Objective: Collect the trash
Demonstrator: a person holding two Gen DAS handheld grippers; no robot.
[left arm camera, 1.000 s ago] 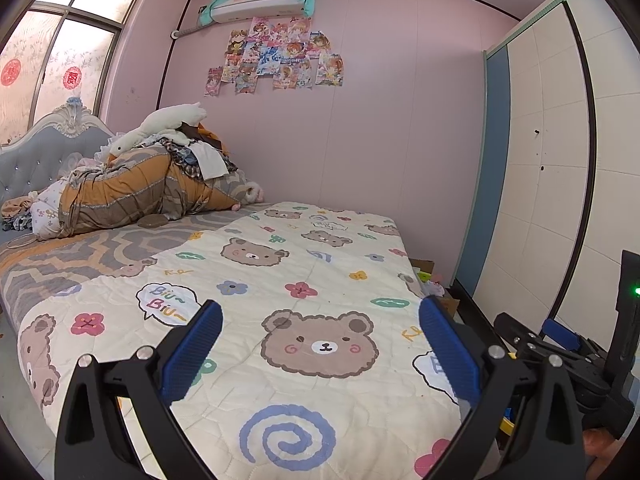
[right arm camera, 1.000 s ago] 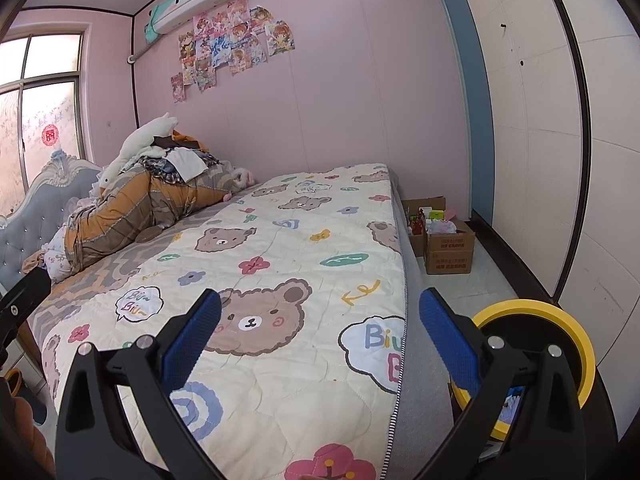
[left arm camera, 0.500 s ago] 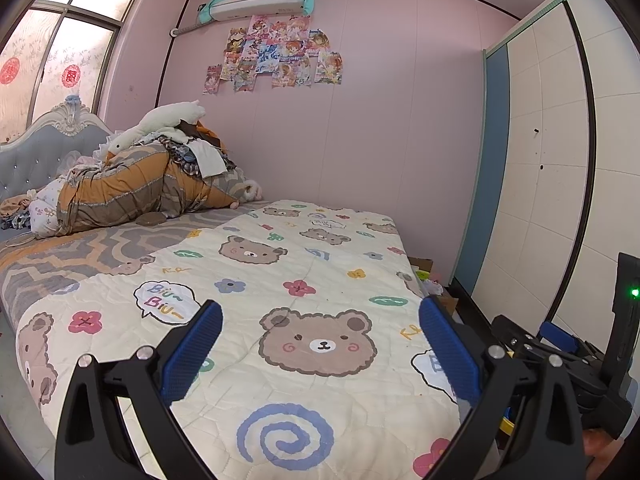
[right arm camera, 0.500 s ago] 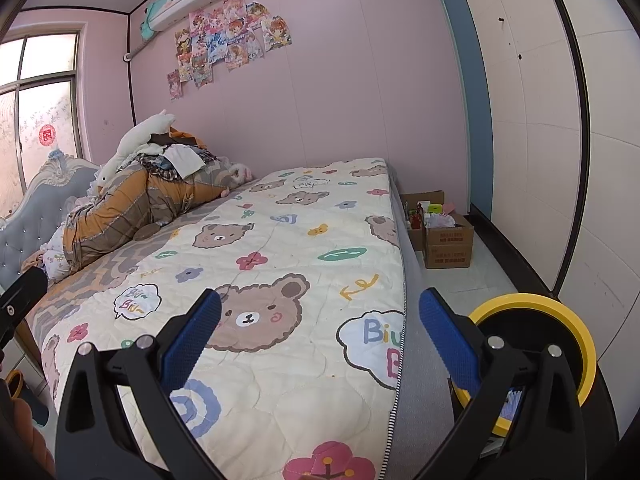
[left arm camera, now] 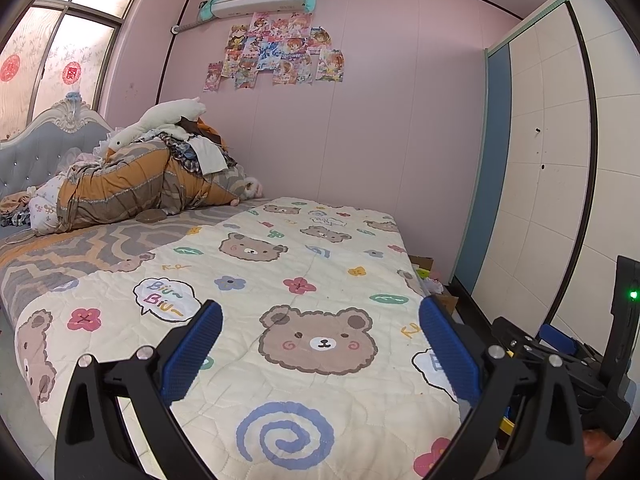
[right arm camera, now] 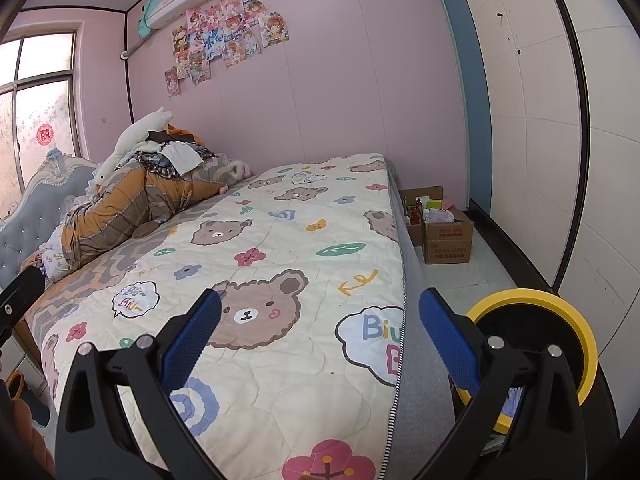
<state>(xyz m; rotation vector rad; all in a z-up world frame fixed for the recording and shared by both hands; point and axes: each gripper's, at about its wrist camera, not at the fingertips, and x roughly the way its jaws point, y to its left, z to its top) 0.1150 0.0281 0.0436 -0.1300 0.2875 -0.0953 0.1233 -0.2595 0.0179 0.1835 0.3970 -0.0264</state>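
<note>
- Left gripper is spread wide with nothing between its 2 blue pads, held over the foot of the bed's bear quilt.
- Right gripper is also wide apart and holding nothing.
- The yellow-rimmed trash bin sits on the floor just behind the right gripper's right finger.
- Cardboard boxes full of bits stand on the floor ahead and to the right, beside the bed.
- Can't pick out any loose trash.
- Far ahead-left, a heap of bedding and clothes is against the headboard.
</note>
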